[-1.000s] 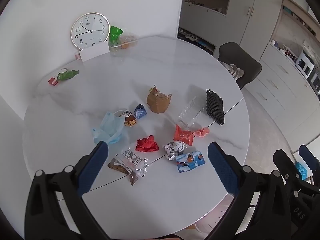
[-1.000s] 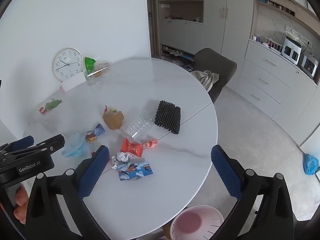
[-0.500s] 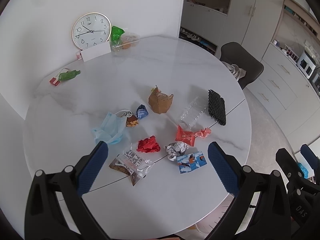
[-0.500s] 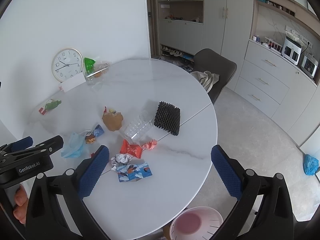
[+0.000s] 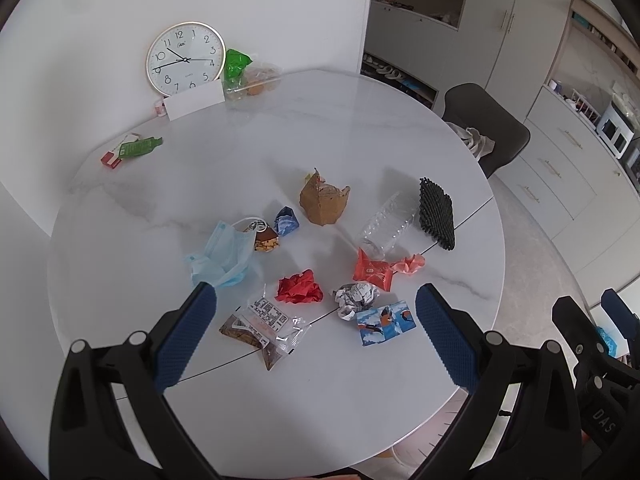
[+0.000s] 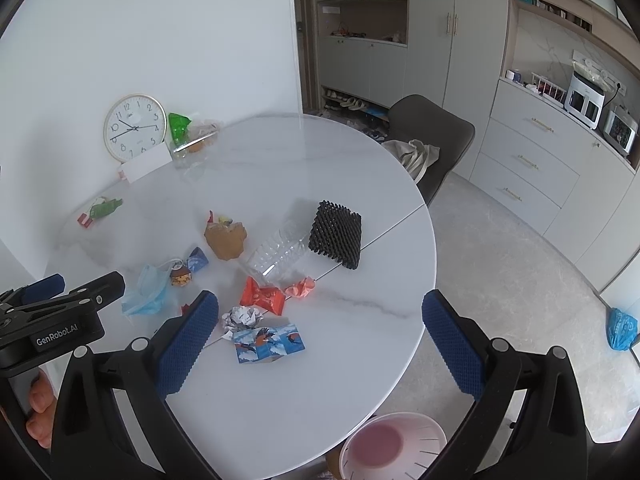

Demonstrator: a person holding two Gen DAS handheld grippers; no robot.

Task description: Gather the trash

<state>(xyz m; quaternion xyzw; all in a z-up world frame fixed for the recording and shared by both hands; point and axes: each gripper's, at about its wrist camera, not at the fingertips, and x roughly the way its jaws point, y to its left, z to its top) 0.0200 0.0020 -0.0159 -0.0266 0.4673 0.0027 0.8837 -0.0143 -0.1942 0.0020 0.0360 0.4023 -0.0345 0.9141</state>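
Trash lies scattered mid-table: a blue face mask (image 5: pixel 222 254), a red paper ball (image 5: pixel 300 289), a brown crumpled bag (image 5: pixel 323 203), a clear squashed bottle (image 5: pixel 386 225), black foam netting (image 5: pixel 437 213), an orange wrapper (image 5: pixel 373 271), a crumpled printed paper (image 5: pixel 355 297), a blue printed carton (image 5: pixel 386 323) and a clear snack packet (image 5: pixel 264 326). My left gripper (image 5: pixel 316 334) hovers open above the near trash. My right gripper (image 6: pixel 320 342) hangs open over the carton (image 6: pixel 269 343) and the table's near edge. A pink bin (image 6: pixel 394 446) stands on the floor below the table edge.
A wall clock (image 5: pixel 185 57), a white card, green packets (image 5: pixel 140 146) and a bagged snack (image 5: pixel 250 76) sit at the far side of the round white table (image 5: pixel 340 128). A dark chair (image 6: pixel 434 140) with a cloth stands beyond it. Cabinets line the right wall.
Both grippers have drifted slightly; the trash sits a touch lower and further right in the left view. Nothing was grasped or moved.
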